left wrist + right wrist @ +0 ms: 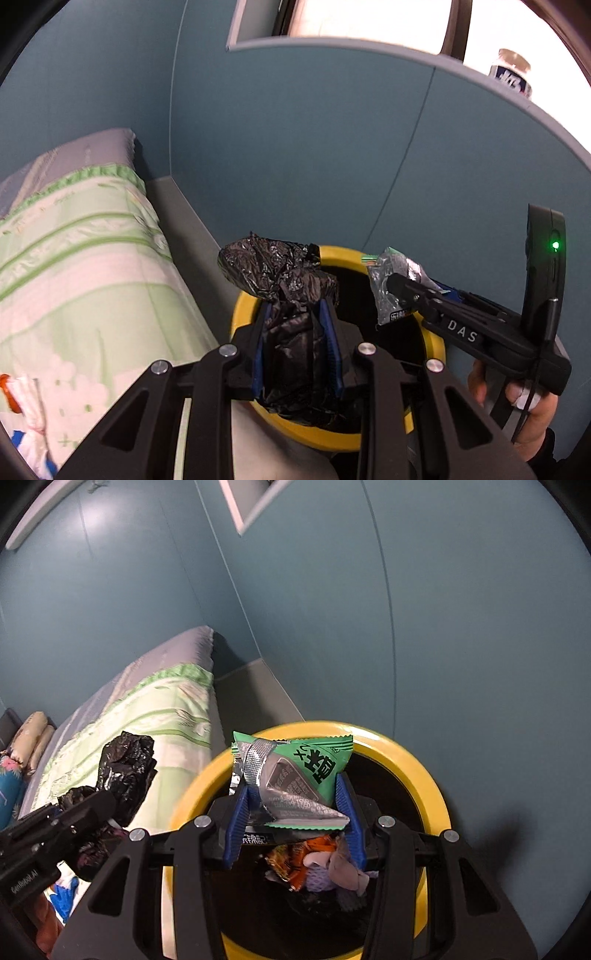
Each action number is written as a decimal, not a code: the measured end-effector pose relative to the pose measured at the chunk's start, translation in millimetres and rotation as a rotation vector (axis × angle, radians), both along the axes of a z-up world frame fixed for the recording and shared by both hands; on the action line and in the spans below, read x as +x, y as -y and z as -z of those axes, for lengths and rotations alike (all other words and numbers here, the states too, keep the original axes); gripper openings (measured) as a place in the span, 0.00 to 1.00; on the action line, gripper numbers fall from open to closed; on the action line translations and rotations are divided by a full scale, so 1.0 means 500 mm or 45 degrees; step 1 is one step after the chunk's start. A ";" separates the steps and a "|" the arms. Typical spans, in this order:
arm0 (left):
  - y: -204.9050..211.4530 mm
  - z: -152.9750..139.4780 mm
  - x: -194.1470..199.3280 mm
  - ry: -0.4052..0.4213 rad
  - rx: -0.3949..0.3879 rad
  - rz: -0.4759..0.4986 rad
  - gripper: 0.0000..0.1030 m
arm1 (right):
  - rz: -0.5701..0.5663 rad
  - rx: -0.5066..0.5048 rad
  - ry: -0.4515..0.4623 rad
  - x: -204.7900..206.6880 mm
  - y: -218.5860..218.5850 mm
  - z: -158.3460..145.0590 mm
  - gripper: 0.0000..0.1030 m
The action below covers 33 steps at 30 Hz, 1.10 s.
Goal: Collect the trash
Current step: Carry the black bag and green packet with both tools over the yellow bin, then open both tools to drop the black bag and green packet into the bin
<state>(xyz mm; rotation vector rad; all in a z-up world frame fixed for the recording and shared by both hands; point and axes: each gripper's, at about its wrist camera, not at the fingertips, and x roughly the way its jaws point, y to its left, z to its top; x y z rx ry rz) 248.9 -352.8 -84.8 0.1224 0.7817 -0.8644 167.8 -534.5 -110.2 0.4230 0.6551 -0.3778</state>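
We hold a crumpled black bag clamped in the left gripper and a green snack wrapper pinched in the right gripper, the wrapper nearer over the yellow-rimmed bin at lower centre.

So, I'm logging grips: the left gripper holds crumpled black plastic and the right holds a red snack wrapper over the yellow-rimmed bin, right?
Almost. The wrapper in the right gripper is green and silver, not red, as the right wrist view shows. The left gripper does hold the black plastic, over the yellow-rimmed bin.
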 end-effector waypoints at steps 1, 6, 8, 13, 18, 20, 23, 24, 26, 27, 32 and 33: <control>0.007 0.010 0.004 -0.018 0.004 0.006 0.24 | 0.006 0.010 -0.010 0.006 0.007 0.009 0.42; 0.036 0.041 0.015 -0.072 0.006 0.028 0.24 | 0.036 0.038 -0.034 0.010 0.027 0.036 0.42; 0.047 0.049 0.019 -0.086 0.006 0.027 0.24 | 0.047 0.044 -0.041 0.011 0.032 0.043 0.42; 0.060 0.058 0.034 -0.115 0.002 0.031 0.24 | 0.054 0.049 -0.054 0.021 0.036 0.046 0.42; 0.055 0.060 0.034 -0.108 -0.001 0.025 0.31 | 0.054 0.051 -0.060 0.040 0.033 0.047 0.47; 0.049 0.061 0.037 -0.126 -0.014 0.019 0.48 | 0.055 0.047 -0.062 0.042 0.032 0.047 0.50; 0.031 0.060 0.044 -0.136 -0.036 -0.020 0.64 | 0.080 0.057 -0.055 0.037 0.038 0.045 0.55; 0.025 0.060 0.046 -0.141 -0.041 -0.023 0.64 | 0.085 0.066 -0.052 0.036 0.041 0.044 0.55; 0.013 0.059 0.049 -0.137 -0.042 -0.038 0.64 | 0.092 0.078 -0.042 0.033 0.041 0.041 0.56; 0.007 0.058 0.051 -0.134 -0.042 -0.048 0.64 | 0.094 0.082 -0.037 0.031 0.041 0.038 0.57; -0.034 0.044 0.062 -0.109 -0.055 -0.094 0.67 | 0.090 0.069 -0.015 0.026 0.030 0.022 0.66; -0.044 0.040 0.061 -0.101 -0.059 -0.101 0.68 | 0.088 0.064 -0.018 0.023 0.029 0.018 0.66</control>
